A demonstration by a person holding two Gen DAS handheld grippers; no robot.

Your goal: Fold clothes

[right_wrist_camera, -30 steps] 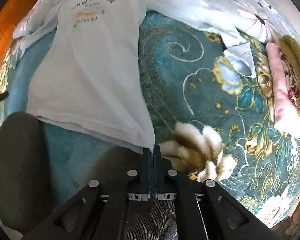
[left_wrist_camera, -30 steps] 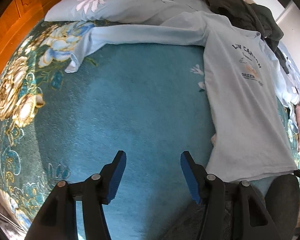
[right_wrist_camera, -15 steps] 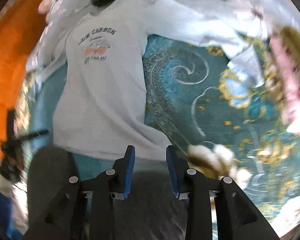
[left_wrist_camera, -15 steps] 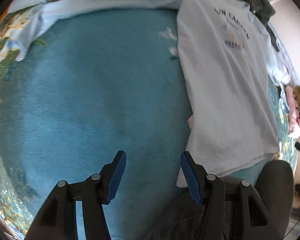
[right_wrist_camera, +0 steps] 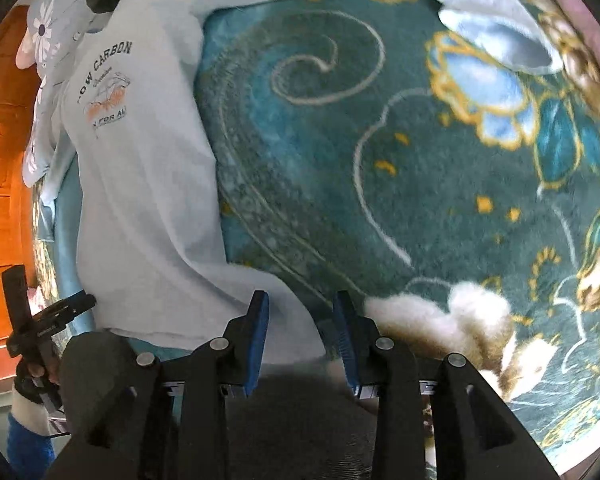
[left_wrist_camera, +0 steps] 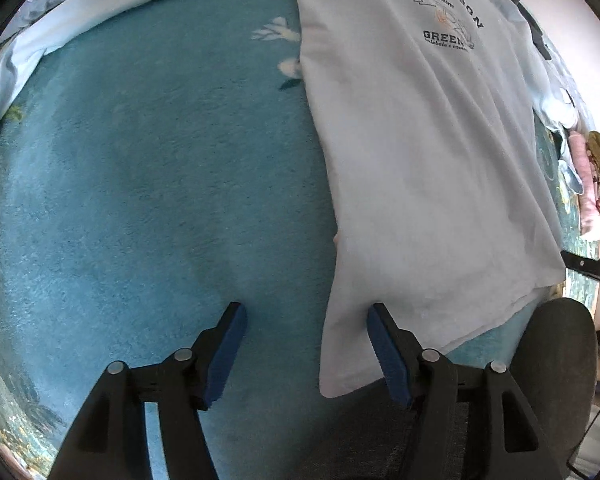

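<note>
Your left gripper (left_wrist_camera: 304, 350) is opening, jaws apart over the T-shirt (left_wrist_camera: 428, 184)'s bottom corner, unpinched, on the teal blanket (left_wrist_camera: 148, 184). Your right gripper (right_wrist_camera: 300, 334) stands apart around the opposite hem corner of the T-shirt (right_wrist_camera: 140, 200), not clamping.

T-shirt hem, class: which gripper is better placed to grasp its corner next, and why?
Probably the right gripper: the T-shirt hem corner already lies between its jaws. The left gripper, jaws opening, has only the hem's edge inside.
</note>
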